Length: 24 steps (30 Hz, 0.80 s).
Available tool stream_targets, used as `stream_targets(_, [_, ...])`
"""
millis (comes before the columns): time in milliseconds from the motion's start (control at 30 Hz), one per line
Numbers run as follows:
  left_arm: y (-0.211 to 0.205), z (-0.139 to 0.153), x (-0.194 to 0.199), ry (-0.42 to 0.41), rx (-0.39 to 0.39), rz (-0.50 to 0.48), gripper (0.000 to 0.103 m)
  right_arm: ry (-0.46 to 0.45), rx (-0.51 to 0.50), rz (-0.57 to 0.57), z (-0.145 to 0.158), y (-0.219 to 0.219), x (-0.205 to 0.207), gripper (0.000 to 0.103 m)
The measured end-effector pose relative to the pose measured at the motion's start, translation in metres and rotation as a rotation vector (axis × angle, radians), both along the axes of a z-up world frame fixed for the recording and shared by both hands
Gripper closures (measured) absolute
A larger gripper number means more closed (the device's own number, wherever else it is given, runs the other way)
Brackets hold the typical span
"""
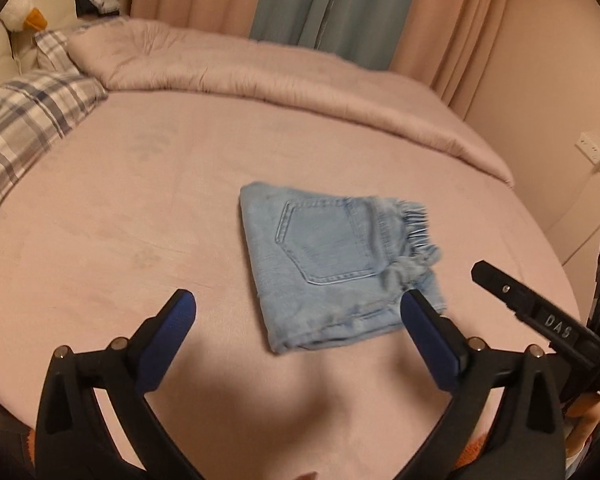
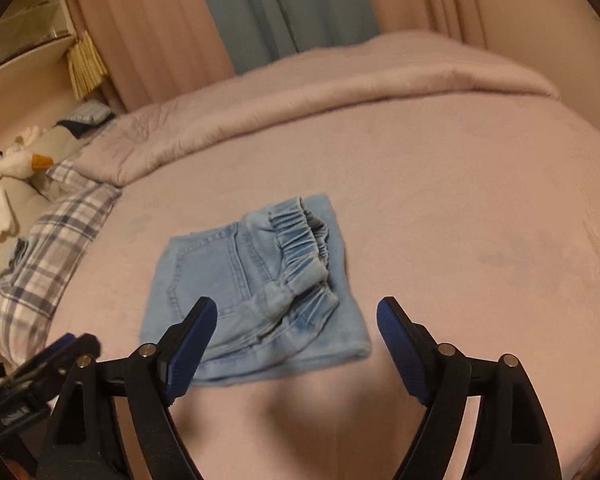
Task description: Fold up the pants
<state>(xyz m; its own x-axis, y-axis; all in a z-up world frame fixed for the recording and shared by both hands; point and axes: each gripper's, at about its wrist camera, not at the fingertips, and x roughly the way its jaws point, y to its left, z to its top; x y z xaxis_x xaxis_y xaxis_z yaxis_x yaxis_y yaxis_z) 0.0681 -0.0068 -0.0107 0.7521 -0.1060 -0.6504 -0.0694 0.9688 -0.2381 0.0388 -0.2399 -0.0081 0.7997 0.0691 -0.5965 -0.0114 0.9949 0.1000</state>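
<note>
The denim pants (image 1: 336,264) lie as a compact folded bundle near the middle of the pink bed (image 1: 148,208), pocket face up, with the gathered cuffs (image 2: 300,240) stacked on top. In both wrist views the bundle sits just ahead of the jaws and below them, apart from them. It lies between the left gripper (image 1: 300,312) and the right gripper (image 2: 296,320), neither plainly nearer (the right gripper shows at the edge of the left view). The bundle looks roughly square, so I cannot give it a clear long axis. Both sets of jaws stand wide apart and empty, no cloth between the blue pads. The fold looks finished, so any next move would be a short reach forward and down.
</note>
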Motion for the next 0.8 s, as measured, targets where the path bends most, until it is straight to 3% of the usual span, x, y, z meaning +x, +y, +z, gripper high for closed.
stream_targets(133, [-0.010,0.011,-0.009,-0.020,0.033,0.008,0.001,-0.057,-0.066,-0.043,0.012,0.011,-0.025,0.021])
stream_targets(367, [-0.008,0.011,-0.031,-0.023,0.058,0.055,0.000,-0.103,-0.062,-0.027,0.023,0.026,-0.042,0.021])
stream_targets(567, [-0.002,0.008,-0.040,-0.005,0.040,0.065,0.000,-0.099,-0.089,-0.021,0.018,0.040,-0.045,0.021])
stream_targets(800, [-0.004,0.007,-0.043,0.019,0.080,0.071,0.001,-0.095,-0.100,-0.003,0.015,0.049,-0.049,0.021])
